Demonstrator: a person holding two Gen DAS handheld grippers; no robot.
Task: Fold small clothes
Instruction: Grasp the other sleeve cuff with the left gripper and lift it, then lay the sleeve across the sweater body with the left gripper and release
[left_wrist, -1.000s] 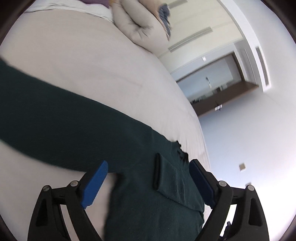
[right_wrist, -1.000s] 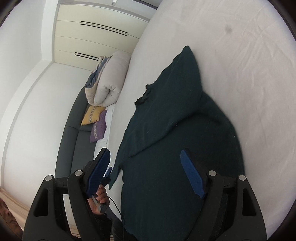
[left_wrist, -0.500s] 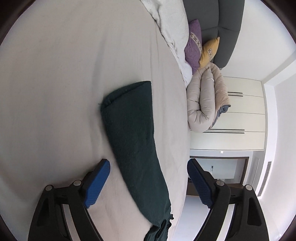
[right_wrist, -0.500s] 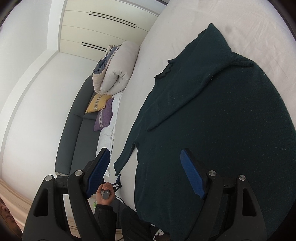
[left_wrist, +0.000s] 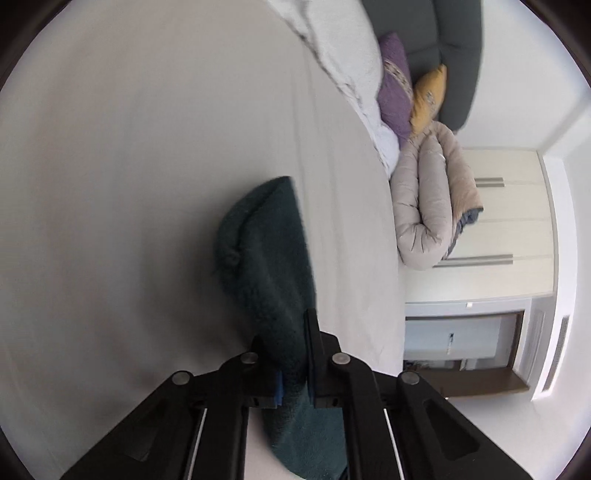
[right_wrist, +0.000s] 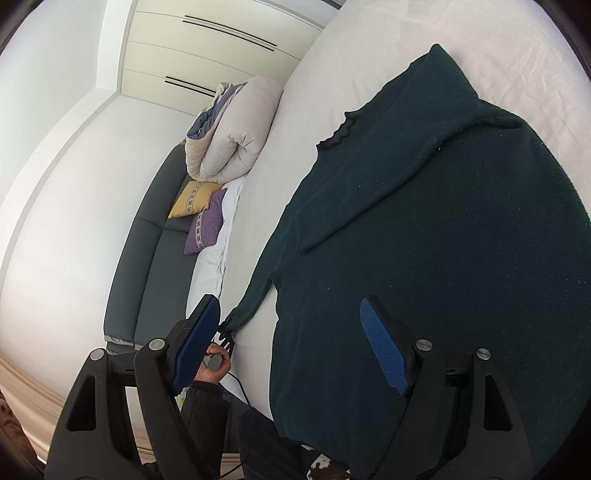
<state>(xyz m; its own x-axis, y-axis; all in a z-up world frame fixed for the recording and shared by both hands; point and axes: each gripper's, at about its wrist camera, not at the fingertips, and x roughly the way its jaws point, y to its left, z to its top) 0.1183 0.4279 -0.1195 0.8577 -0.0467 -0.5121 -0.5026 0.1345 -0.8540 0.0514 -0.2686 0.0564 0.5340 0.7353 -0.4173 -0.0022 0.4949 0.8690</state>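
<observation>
A dark green sweater (right_wrist: 443, 221) lies flat on the white bed (right_wrist: 480, 55), with one sleeve folded across its chest (right_wrist: 369, 177). Its other sleeve (left_wrist: 266, 258) runs out toward the bed's edge. My left gripper (left_wrist: 295, 354) is closing tight on that sleeve, and both pads press the knit. In the right wrist view, the left gripper (right_wrist: 223, 336) pinches the sleeve's end (right_wrist: 243, 314) at the mattress edge, held by a person's hand (right_wrist: 214, 365). My right gripper (right_wrist: 290, 310) hovers open above the sweater's lower body, with nothing between its fingers.
A rolled beige duvet (left_wrist: 432, 206) lies at the head of the bed. Purple (left_wrist: 395, 85) and yellow (left_wrist: 428, 96) cushions lean on a dark sofa (right_wrist: 147, 251) beside the bed. Cream wardrobe doors (right_wrist: 221, 44) stand behind. A cable trails from the hand.
My left gripper swung from the sweater's body to the outstretched sleeve and shut on it. My right gripper lifted back, so more of the sweater shows.
</observation>
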